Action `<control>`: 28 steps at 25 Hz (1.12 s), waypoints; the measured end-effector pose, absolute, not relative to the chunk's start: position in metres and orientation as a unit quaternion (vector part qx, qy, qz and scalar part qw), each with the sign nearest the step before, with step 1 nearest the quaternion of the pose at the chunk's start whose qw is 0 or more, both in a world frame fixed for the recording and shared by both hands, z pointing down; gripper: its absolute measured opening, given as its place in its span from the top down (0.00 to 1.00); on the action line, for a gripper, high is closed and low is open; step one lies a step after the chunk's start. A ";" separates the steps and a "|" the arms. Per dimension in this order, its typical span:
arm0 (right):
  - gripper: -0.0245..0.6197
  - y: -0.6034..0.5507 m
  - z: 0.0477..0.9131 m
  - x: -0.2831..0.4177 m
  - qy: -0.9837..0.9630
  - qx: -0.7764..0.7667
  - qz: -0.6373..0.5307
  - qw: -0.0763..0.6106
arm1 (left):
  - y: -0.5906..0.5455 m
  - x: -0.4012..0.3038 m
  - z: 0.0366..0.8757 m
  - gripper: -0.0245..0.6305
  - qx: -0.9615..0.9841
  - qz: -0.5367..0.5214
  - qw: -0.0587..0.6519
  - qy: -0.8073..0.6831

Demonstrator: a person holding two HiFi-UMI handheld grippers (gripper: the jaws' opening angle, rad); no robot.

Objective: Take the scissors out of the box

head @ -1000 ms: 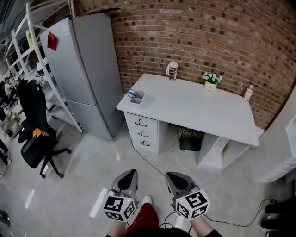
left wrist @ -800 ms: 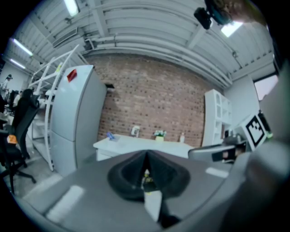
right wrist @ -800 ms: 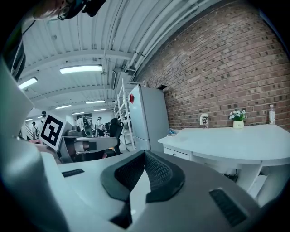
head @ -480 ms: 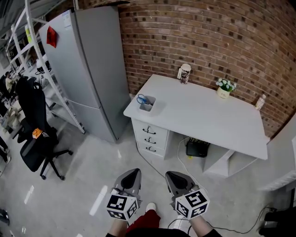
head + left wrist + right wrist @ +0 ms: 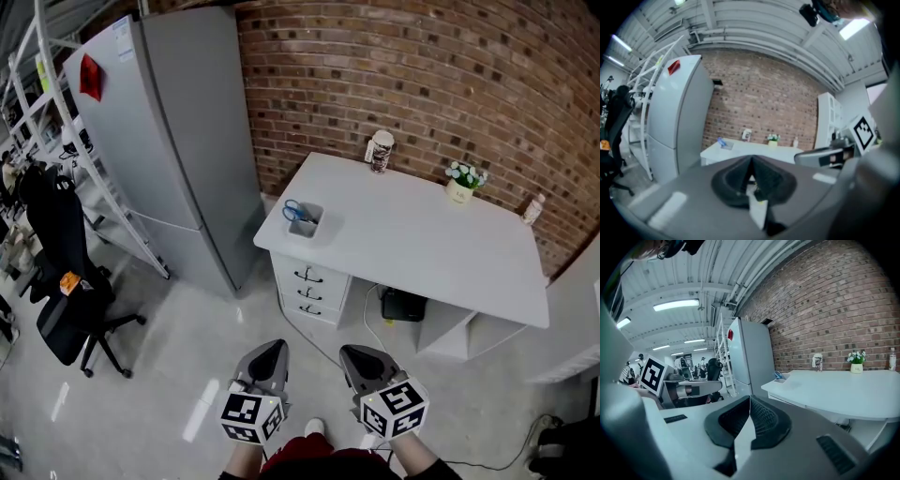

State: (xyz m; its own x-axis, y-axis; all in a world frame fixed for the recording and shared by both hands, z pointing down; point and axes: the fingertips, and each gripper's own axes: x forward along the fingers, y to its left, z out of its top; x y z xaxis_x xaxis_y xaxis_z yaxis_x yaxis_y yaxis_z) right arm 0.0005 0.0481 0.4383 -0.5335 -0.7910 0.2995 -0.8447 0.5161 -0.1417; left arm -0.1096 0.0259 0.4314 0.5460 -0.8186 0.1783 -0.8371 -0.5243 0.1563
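Only the head view looks into the box (image 5: 306,225) on the desk's (image 5: 422,246) left corner: scissors (image 5: 294,210) roughly upright, blue handles uppermost. Left gripper (image 5: 270,351) and right gripper (image 5: 358,356) clenched, empty.

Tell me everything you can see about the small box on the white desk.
The box is small, open-topped and pale grey, perhaps plastic. It stands upright on the white desk, at the corner nearest the fridge, above the drawers. Blue-handled scissors stand in it, handles up. Nothing else touches it.

One desk (image 5: 441,246), one box (image 5: 306,226), one pair of scissors (image 5: 294,210), one fridge (image 5: 178,141), one chair (image 5: 58,281), two grippers (image 5: 272,349) (image 5: 355,352).
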 end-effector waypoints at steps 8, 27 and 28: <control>0.95 0.025 0.438 -0.003 -0.861 0.479 0.133 0.110 | 0.004 -0.121 0.435 0.96 0.870 0.036 0.115 -0.477; 0.95 -0.052 0.440 -0.002 -0.865 0.469 0.135 0.112 | -0.079 -0.128 0.439 0.96 0.862 0.047 0.114 -0.492; 0.95 -0.059 0.440 -0.001 -0.866 0.468 0.136 0.111 | -0.085 -0.128 0.439 0.96 0.860 0.048 0.115 -0.494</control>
